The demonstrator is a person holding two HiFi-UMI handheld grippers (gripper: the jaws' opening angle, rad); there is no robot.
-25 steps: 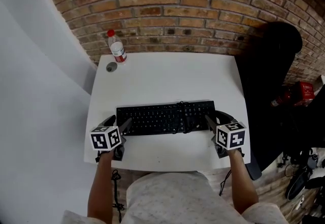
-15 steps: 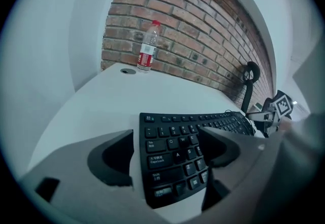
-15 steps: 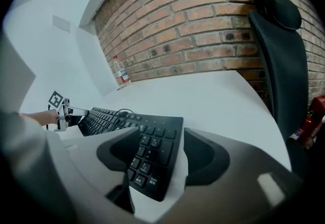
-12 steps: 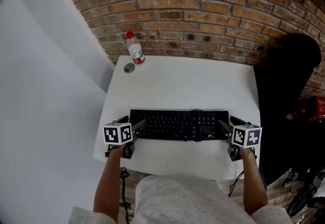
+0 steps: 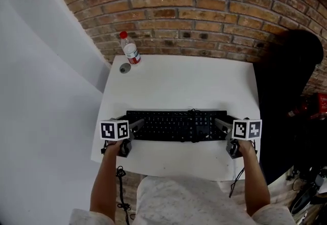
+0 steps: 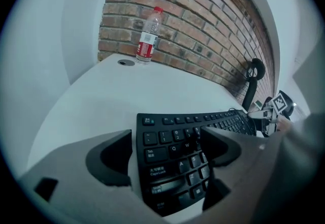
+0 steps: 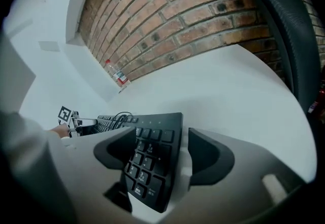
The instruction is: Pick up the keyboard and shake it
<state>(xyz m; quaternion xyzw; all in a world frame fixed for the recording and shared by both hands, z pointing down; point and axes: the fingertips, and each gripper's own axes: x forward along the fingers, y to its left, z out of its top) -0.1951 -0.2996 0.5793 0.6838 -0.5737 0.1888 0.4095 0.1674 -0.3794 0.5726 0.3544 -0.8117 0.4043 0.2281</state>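
Office or study workstation corner: a white rectangular desk (image 5: 179, 81) set against an exposed red-brown brick wall (image 5: 204, 4), with a plain white wall (image 5: 41, 96) on the left. On the desk lies a black full-size computer keyboard (image 5: 176, 126). A clear plastic water bottle with a red cap (image 5: 130, 49) stands at the far left corner, and a small grey round disc (image 5: 124, 68) sits just beside it, maybe a cable port, can't tell. A black padded office chair (image 5: 288, 86) stands at the desk's right side, with a red object (image 5: 319, 102) beyond it, too small to identify.
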